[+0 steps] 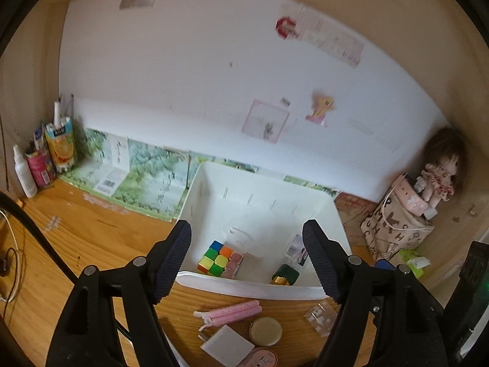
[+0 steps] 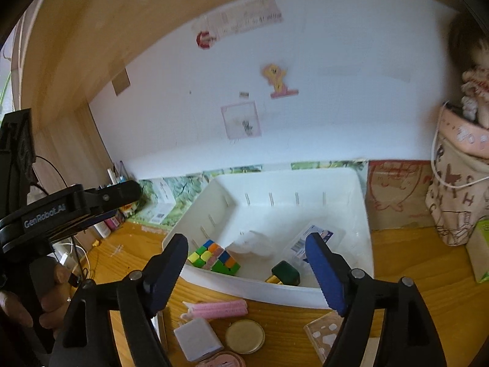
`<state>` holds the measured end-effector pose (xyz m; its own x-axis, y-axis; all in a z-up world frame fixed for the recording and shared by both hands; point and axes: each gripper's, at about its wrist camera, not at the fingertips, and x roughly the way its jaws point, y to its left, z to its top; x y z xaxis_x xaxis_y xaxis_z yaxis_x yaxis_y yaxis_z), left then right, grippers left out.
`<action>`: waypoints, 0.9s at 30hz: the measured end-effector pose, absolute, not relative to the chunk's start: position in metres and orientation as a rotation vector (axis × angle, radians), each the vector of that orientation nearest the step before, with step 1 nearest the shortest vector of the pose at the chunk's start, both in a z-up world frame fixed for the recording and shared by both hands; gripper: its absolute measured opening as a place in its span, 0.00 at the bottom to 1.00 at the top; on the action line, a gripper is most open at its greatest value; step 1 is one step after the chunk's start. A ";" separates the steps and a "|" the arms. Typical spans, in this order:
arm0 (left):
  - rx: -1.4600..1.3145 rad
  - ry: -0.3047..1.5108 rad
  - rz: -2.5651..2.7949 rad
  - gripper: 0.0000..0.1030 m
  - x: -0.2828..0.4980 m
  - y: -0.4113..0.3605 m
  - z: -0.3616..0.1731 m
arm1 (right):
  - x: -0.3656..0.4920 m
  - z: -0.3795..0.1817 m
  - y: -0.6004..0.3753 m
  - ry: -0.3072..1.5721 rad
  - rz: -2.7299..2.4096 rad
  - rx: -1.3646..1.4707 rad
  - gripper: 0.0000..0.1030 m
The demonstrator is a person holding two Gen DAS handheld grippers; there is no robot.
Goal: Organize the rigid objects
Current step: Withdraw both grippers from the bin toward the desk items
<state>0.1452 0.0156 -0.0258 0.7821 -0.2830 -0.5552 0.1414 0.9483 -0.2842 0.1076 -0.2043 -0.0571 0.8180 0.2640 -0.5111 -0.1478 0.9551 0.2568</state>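
Left tongs [image 1: 247, 246] spread wide, nothing between the pads, hanging over the near rim of the white bin [image 1: 331, 211]; right tongs [image 2: 246, 267] spread as well, also empty, framing the same bin from their own view; at the left edge of that view a hand [image 2: 45, 302] grips the black handle of the other tool. Inside the bin, low in the middle of both frames, sits a colourful puzzle cube [image 1: 219, 258], beside it a crumpled clear wrapper [image 2: 253, 243], further right a dark green box [image 1: 285, 273] with a gold end, and against the right wall a flat clear packet [image 2: 311, 238] with a label. In front of the bin, on the wooden desk [image 1: 91, 229], lie pink rollers [image 1: 233, 310], a round tan compact [image 1: 265, 331], a white square pad [image 1: 227, 342], a pink round tin [image 1: 262, 357] at the bottom edge and a small clear case [image 1: 319, 316] with white dots. Upper right of the left view, a doll [image 1: 437, 171] sits atop a printed bag [image 1: 394, 229]; far left, bottles and tubes [image 1: 45, 153] crowd the corner.
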 end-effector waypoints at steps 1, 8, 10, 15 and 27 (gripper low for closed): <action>-0.231 0.622 -0.230 0.79 0.140 0.017 -0.023 | 0.102 -0.054 -0.205 0.564 0.214 0.210 0.78; -0.234 0.556 -0.219 0.80 0.101 0.030 -0.005 | 0.068 -0.044 -0.207 0.544 0.186 0.216 0.78; -0.230 0.554 -0.212 0.80 0.092 0.032 -0.003 | 0.057 -0.043 -0.207 0.541 0.176 0.216 0.78; -0.228 0.557 -0.215 0.81 0.061 0.036 -0.004 | 0.028 -0.044 -0.208 0.545 0.162 0.238 0.78; -0.209 0.635 -0.147 0.81 0.004 0.046 -0.027 | -0.022 -0.064 -0.203 0.647 0.186 0.285 0.79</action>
